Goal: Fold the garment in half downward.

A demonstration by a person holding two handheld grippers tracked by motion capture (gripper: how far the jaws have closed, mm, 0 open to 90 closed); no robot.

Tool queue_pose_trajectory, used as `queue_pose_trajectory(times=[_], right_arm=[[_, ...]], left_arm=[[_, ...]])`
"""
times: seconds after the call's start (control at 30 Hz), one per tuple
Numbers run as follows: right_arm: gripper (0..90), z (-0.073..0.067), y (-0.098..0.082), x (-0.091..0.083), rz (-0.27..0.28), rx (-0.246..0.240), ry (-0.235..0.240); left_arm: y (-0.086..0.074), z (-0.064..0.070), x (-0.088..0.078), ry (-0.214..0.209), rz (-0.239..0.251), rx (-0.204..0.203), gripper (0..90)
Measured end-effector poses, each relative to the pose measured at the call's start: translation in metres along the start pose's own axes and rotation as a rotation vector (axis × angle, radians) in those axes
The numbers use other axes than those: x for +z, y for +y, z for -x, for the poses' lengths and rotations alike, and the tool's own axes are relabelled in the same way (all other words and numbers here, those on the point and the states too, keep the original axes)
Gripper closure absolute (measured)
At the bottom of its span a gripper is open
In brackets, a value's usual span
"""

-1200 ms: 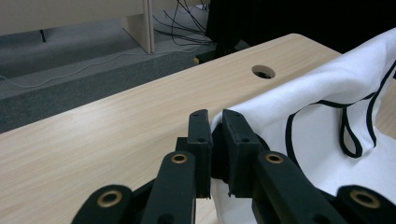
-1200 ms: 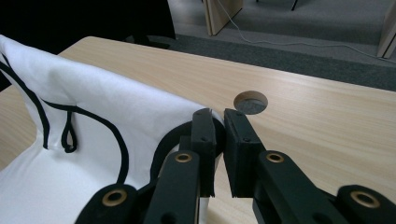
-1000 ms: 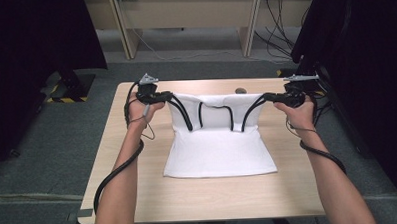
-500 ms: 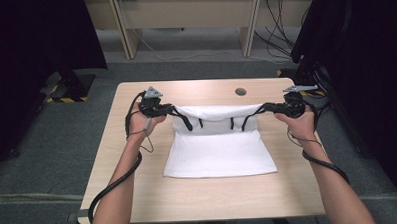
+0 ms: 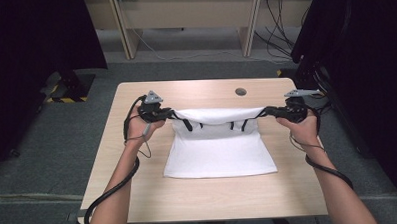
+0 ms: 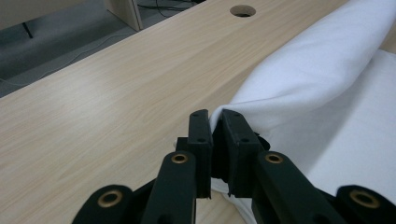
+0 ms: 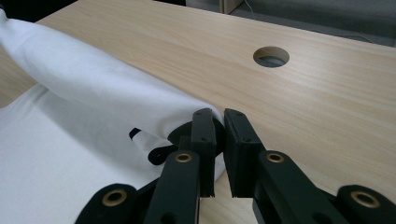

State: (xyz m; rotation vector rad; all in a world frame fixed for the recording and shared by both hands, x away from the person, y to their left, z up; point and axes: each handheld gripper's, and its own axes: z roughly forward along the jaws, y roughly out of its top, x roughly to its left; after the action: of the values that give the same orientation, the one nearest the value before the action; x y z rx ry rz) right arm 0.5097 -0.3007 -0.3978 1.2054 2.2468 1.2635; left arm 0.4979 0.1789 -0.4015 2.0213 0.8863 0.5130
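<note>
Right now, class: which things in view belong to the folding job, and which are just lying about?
In the job:
white garment
left gripper
right gripper
table

Lying about:
cable hole
floor cables
desk legs

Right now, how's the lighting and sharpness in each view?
High view: soft and slightly blurry, dark at both sides, white cloth bright. Left gripper view: tongs sharp, cloth nearly washed out. Right gripper view: even light, table grain clear.
</note>
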Motion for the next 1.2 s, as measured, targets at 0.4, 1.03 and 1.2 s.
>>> queue_pose_trajectory(times=[0.4,1.03,1.2], right_arm=[[83.6,-0.006,-0.010,-0.006,-0.006,-0.025,0.014],[83.9,-0.016,-0.020,-0.017,-0.013,-0.066,0.035],[84.0,-0.019,-0.025,-0.019,-0.017,-0.073,0.040]], left_arm=[[-0.005,0.009,-0.005,-0.017,-0.010,0.027,82.4],[-0.017,0.025,-0.018,-0.034,-0.036,0.073,82.4],[-0.019,0.027,-0.021,-0.033,-0.038,0.079,82.4]])
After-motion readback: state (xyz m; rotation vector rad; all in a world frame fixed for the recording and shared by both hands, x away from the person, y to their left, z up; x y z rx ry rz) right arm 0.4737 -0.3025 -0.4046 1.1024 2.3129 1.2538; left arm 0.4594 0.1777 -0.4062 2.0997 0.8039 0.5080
